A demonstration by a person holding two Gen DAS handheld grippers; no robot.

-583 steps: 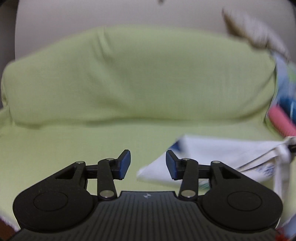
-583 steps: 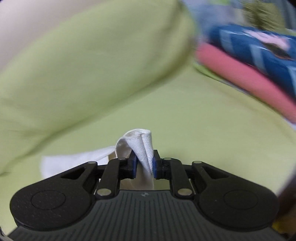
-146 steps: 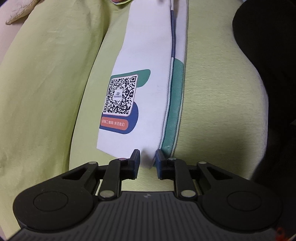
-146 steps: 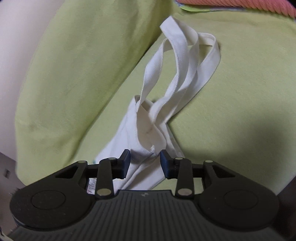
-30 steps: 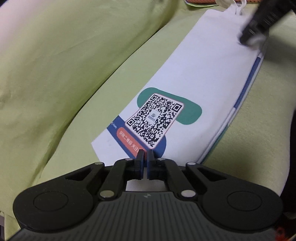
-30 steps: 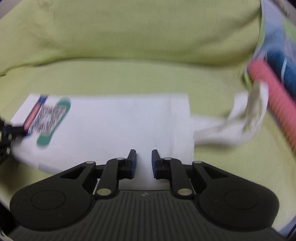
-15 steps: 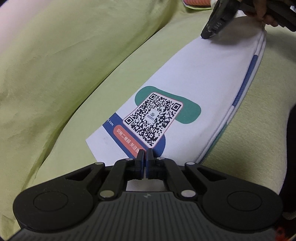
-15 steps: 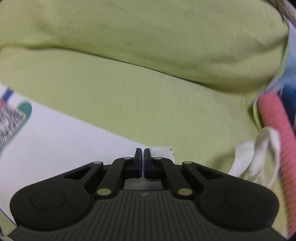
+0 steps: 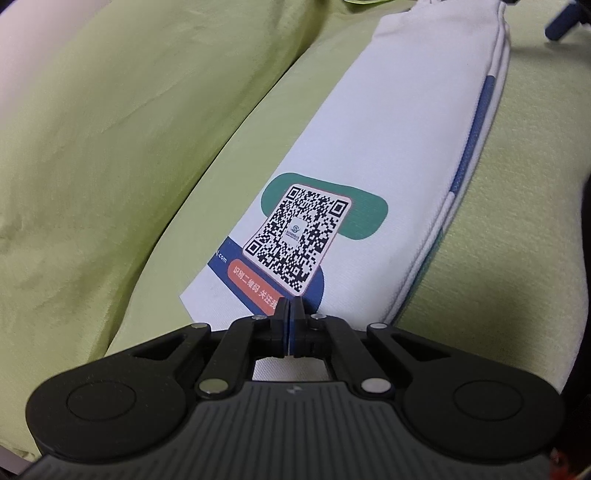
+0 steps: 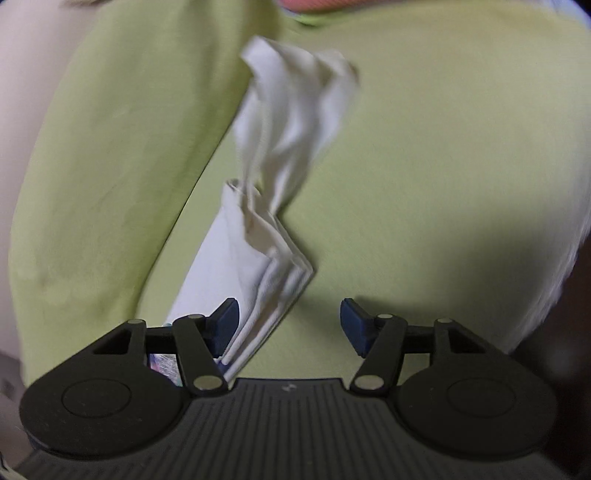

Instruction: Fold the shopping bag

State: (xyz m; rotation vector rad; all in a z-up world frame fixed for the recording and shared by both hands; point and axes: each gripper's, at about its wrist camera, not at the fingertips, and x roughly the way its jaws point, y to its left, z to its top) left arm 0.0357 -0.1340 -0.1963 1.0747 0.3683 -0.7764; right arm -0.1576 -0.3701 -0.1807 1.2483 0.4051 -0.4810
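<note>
Right claw (image 10: pixel 290 325) has spread; only its view shows handles (image 10: pixel 295 110).

Each gripper (image 9: pixel 290 325) (image 10: pixel 289 325) is black with blue pads (image 10: pixel 225 319), silver screws and a ridged grey top.

A light green sofa seat (image 9: pixel 509 206) is seen across both views, covered in a slightly creased cloth. A back cushion (image 9: pixel 122 110) in the same green rises along its left side, meeting the seat in a shadowed crease. Behind the cushion a pale wall (image 10: pixel 33 74) is visible. A strip of pink fabric (image 10: pixel 314 3) lies at the seat's far edge.
</note>
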